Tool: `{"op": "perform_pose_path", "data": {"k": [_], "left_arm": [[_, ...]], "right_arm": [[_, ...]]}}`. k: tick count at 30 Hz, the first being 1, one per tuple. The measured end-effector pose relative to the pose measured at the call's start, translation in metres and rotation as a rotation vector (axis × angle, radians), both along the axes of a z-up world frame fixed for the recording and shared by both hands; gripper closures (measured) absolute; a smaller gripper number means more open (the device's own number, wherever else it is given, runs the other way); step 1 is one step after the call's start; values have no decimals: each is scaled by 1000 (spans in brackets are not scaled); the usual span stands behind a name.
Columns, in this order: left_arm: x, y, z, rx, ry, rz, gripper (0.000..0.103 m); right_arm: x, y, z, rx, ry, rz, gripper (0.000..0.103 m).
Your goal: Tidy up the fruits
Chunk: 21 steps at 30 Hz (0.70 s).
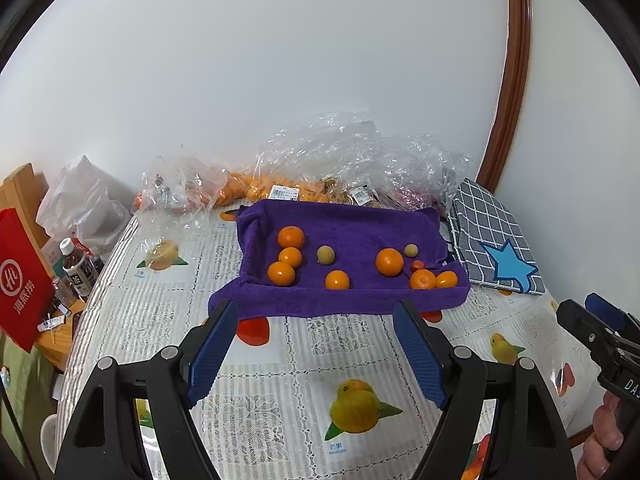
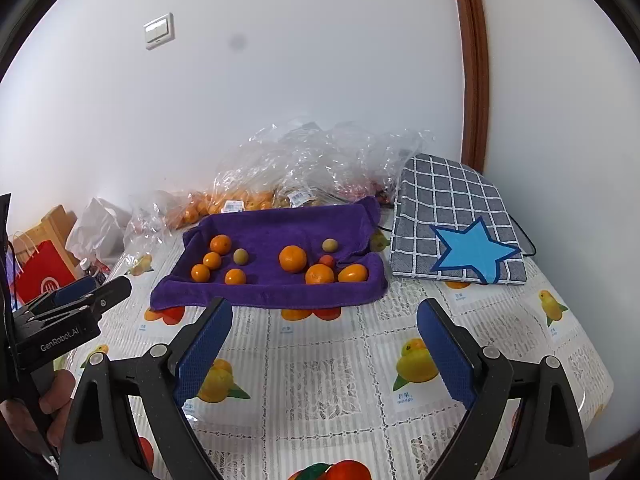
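A purple towel (image 1: 360, 292) (image 2: 264, 292) lies on the table and holds several oranges, such as the big one (image 1: 389, 262) (image 2: 293, 258), two small greenish fruits (image 1: 326, 254) (image 2: 241, 257) and a small red fruit (image 1: 417, 265) (image 2: 327, 260). My left gripper (image 1: 316, 312) is open and empty, just short of the towel's near edge. My right gripper (image 2: 324, 314) is open and empty, also near the towel's front edge. Each gripper shows at the side of the other's view, the right (image 1: 588, 320) and the left (image 2: 96, 292).
A grey checked cloth with a blue star (image 1: 508, 268) (image 2: 472, 252) lies right of the towel. Clear plastic bags with more oranges (image 1: 256, 188) (image 2: 224, 204) sit behind it by the wall. Bottles (image 1: 78, 270) and a red bag (image 1: 20, 280) stand off the table's left edge.
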State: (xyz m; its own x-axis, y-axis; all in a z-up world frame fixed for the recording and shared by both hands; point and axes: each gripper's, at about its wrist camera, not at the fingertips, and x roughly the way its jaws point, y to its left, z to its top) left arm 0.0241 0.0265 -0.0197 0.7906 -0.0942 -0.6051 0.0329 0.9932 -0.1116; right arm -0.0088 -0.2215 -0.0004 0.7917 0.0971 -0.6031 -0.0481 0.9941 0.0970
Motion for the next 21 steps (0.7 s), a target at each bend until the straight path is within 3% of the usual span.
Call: {"op": "perform_pose_path", "data": {"k": [21], "left_arm": [[-3,-2,8,16,-23,0,24]], "right_arm": [[-5,2,2,-19,-5,-2,10]]}}
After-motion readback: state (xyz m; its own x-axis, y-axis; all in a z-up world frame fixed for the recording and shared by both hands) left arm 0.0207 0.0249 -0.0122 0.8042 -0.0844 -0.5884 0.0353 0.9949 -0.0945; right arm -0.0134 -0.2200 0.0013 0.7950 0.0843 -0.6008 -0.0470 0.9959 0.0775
